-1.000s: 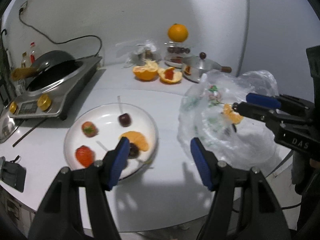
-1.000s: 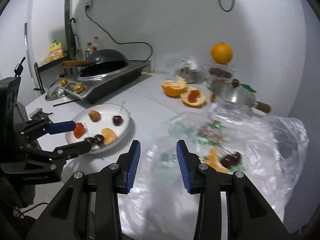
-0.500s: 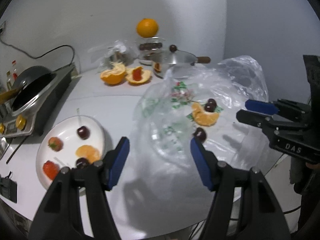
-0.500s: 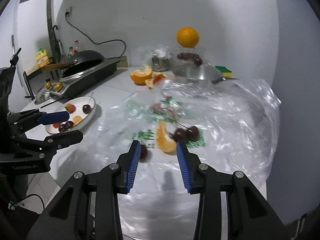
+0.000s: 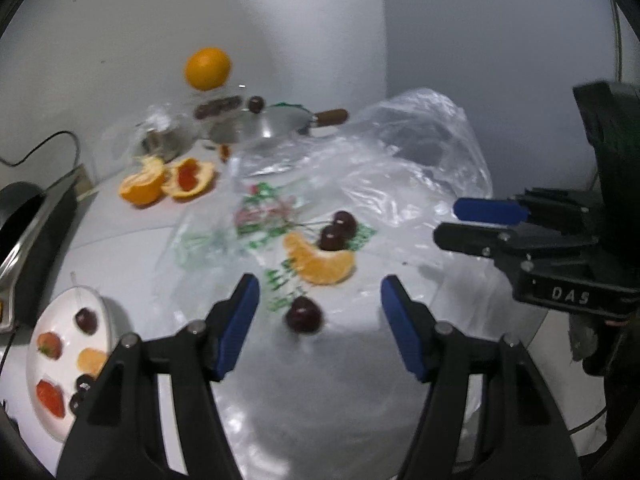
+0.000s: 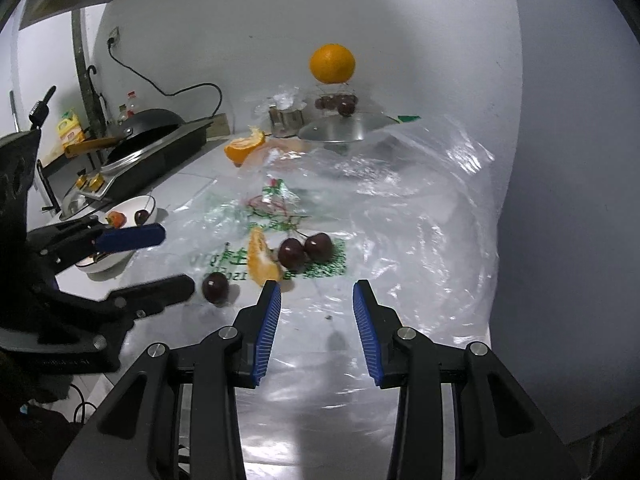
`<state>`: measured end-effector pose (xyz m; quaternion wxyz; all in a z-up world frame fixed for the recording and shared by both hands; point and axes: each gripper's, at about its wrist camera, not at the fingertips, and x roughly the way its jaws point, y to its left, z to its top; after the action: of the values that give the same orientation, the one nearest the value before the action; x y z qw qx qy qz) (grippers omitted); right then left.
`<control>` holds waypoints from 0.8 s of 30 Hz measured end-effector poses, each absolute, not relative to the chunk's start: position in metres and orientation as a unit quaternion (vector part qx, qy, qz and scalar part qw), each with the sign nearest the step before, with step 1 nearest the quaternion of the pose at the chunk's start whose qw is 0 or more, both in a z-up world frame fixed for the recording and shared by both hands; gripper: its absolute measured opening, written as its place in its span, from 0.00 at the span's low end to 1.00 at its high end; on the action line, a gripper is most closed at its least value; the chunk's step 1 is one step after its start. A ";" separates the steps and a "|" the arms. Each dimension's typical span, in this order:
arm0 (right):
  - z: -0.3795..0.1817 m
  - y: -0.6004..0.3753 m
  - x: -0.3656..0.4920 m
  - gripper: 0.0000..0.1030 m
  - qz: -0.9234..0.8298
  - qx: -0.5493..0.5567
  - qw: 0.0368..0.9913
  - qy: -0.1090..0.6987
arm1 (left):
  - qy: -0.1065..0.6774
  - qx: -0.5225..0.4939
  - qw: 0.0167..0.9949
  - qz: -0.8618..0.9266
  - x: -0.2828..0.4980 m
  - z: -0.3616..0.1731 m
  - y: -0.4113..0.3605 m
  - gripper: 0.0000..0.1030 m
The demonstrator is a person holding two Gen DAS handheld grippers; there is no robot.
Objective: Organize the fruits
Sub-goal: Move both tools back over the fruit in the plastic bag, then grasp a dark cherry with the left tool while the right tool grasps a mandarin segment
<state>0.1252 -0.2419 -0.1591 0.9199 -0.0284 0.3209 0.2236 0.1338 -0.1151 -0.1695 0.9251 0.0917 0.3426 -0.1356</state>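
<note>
the left gripper (image 5: pixel 320 296) hovered over the bag (image 5: pixel 400 184), jaws wide and empty, a lone cherry (image 5: pixel 304 314) lying between them, likely the next pick for the plate (image 5: pixel 104 304) left of the bag. an orange wedge (image 5: pixel 320 260) and two cherries (image 5: pixel 336 230) lay just beyond it on the bag's green print, too blurred to read. the right gripper (image 6: pixel 316 312) waited near the wedge, jaws half open and empty. its body read "das" in the left view.
</note>
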 end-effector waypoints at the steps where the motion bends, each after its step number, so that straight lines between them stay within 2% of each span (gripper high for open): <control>1: -0.160 -0.245 0.127 0.38 0.222 -0.027 0.920 0.322 | 0.347 0.096 0.922 -0.142 0.137 -0.173 -0.120 0.63; 11: -0.170 -0.240 0.143 0.38 0.246 -0.021 0.911 0.329 | 0.398 0.102 0.905 -0.111 0.165 -0.205 -0.115 0.62; 13: -0.171 -0.236 0.145 0.38 0.251 -0.022 0.910 0.330 | 0.401 0.106 0.903 -0.113 0.167 -0.209 -0.114 0.53; 15: -0.171 -0.233 0.147 0.38 0.254 -0.023 0.909 0.331 | 0.406 0.109 0.900 -0.117 0.170 -0.213 -0.115 0.49; 18: -0.171 -0.232 0.148 0.38 0.254 -0.025 0.909 0.331 | 0.414 0.106 0.896 -0.121 0.176 -0.218 -0.112 0.39; 21: -0.172 -0.230 0.148 0.38 0.252 -0.028 0.908 0.333 | 0.424 0.096 0.892 -0.123 0.180 -0.224 -0.108 0.38; 24: -0.173 -0.226 0.150 0.38 0.253 -0.030 0.906 0.338 | 0.425 0.079 0.891 -0.138 0.179 -0.224 -0.103 0.30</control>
<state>0.1498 -0.2255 -0.1731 0.9062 -0.0299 0.3376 0.2530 0.1789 -0.1027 -0.2244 0.8913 0.0789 0.4247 -0.1377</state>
